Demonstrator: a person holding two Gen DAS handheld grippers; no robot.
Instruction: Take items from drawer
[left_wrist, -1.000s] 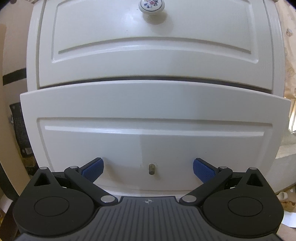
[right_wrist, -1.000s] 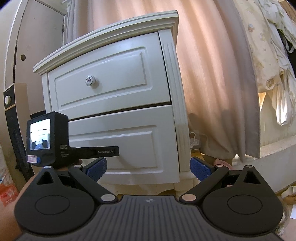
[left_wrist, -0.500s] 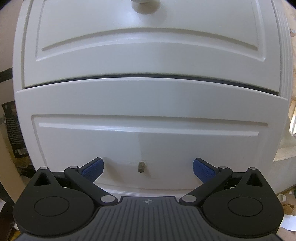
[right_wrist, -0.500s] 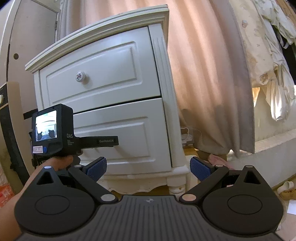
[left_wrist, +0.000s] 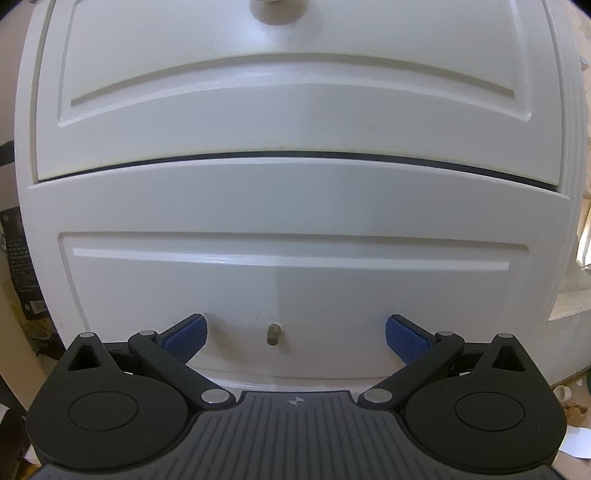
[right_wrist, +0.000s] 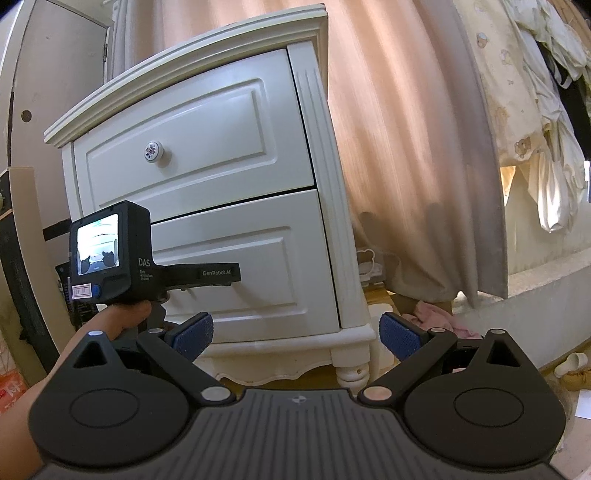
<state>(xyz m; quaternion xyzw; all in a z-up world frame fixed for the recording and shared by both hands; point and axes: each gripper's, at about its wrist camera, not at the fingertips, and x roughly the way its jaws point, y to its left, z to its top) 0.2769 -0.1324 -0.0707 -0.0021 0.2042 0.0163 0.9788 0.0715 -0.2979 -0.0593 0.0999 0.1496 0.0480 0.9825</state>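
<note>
A white nightstand (right_wrist: 317, 155) has two drawers. The lower drawer (left_wrist: 295, 266) is pulled out a little and has only a bare metal stud (left_wrist: 273, 332) where a knob would be. The upper drawer (left_wrist: 288, 92) is closed, with a floral knob (right_wrist: 153, 151). My left gripper (left_wrist: 294, 334) is open, close in front of the lower drawer with the stud between its blue pads. My right gripper (right_wrist: 295, 338) is open and empty, further back on the right. The left gripper's body (right_wrist: 110, 254) shows in the right wrist view. The drawer's contents are hidden.
A beige curtain (right_wrist: 424, 147) hangs right of the nightstand. Clothes (right_wrist: 535, 110) hang at the far right. A pink cloth (right_wrist: 436, 317) and slippers (right_wrist: 576, 365) lie on the floor. A dark panel (left_wrist: 22, 269) stands left of the nightstand.
My left gripper has moved closer to the lower drawer front and a little lower. My right gripper has shifted left and closer, so the nightstand looks larger.
</note>
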